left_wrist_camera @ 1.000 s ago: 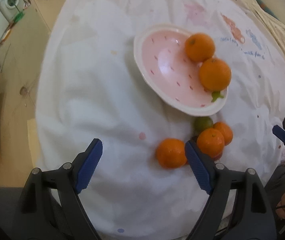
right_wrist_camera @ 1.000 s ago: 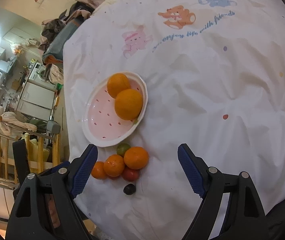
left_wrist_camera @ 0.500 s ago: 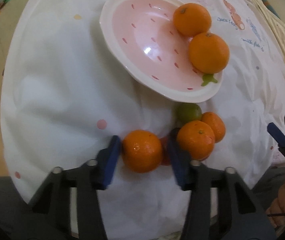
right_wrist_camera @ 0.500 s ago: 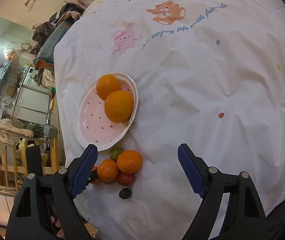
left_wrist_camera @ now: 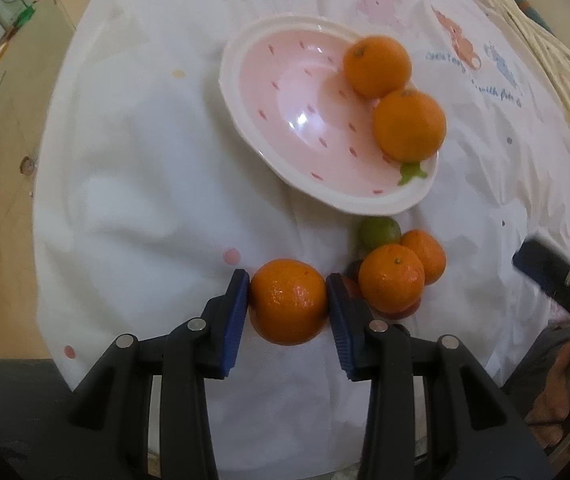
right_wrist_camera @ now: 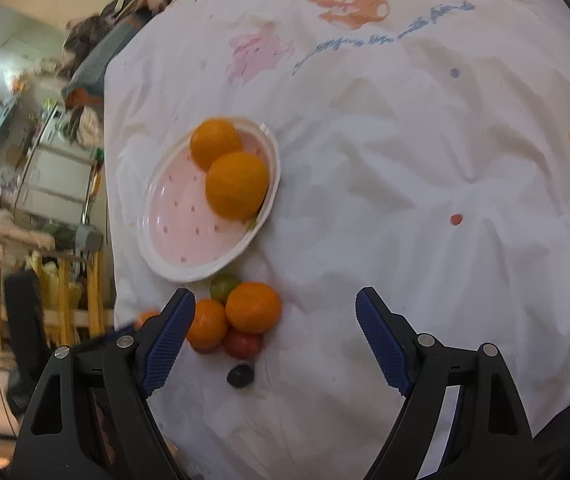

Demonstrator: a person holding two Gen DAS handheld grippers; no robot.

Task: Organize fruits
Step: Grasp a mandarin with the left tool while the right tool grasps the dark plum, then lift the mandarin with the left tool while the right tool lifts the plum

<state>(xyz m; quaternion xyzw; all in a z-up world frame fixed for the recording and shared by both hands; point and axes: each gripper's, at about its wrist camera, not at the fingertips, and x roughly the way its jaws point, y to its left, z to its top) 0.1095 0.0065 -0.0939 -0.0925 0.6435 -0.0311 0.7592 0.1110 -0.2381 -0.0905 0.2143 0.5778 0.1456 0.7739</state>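
Surface: you work over a wrinkled white cloth (right_wrist_camera: 405,200) printed with cartoon bears and blue script; a cluttered room with a wooden rack shows past its left edge in the right wrist view.
Landmark: the pink plate (left_wrist_camera: 285,92) with a white rim and red flecks lies on the cloth; every place below is given from it.
On the plate: two oranges (left_wrist_camera: 409,125) touch each other at the plate's right side, beside a small green leaf mark on the rim.
Held orange (left_wrist_camera: 288,301): it sits below the plate in the left wrist view, between your left claw's blue pads.
Left claw (left_wrist_camera: 288,300): both pads press the sides of the held orange, so you have it clamped.
Pile (left_wrist_camera: 391,283): just below the plate's lower right rim, to the right of the held orange, a green fruit (left_wrist_camera: 378,233), two more oranges and a red fruit (right_wrist_camera: 241,343) huddle together, touching.
Dark fruit (right_wrist_camera: 240,376): a small blackish one lies on the cloth just past the pile, farther from the plate.
Right claw (right_wrist_camera: 275,338): your jaws stand wide apart with nothing between the pads; it hovers over the cloth on the near side of the pile from the plate.
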